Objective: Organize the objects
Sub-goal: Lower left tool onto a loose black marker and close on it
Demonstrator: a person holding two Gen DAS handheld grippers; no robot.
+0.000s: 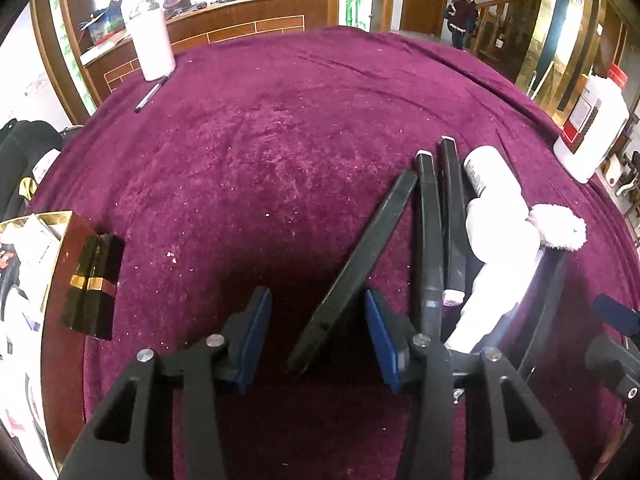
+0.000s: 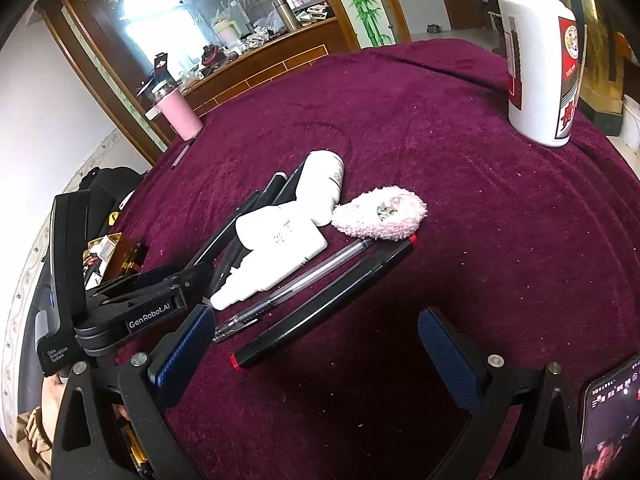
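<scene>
I have the left gripper (image 1: 316, 332) tipped down over a flat black bar (image 1: 356, 268) that lies slanted on the purple tabletop (image 1: 248, 152). My jaws stand at a middling gap on either side of its near end; the right pad looks just against its edge, the left pad is clearly apart, so nothing is gripped yet. The bar leans toward a row of dark pens (image 1: 430, 240) and white things (image 1: 496, 216) just beside it, the group I judge it belongs with.

To do this well, I would centre the jaws on the bar so both pads meet its long edges together, otherwise one pad will push it sideways into the pens. It is thin and lies flat on plush cloth, so the tips should go low before closing.

My right gripper (image 2: 316, 352) hangs wide and empty over a black marker (image 2: 324, 304) with red ends, a clear pen (image 2: 296, 284) just beyond it.
</scene>
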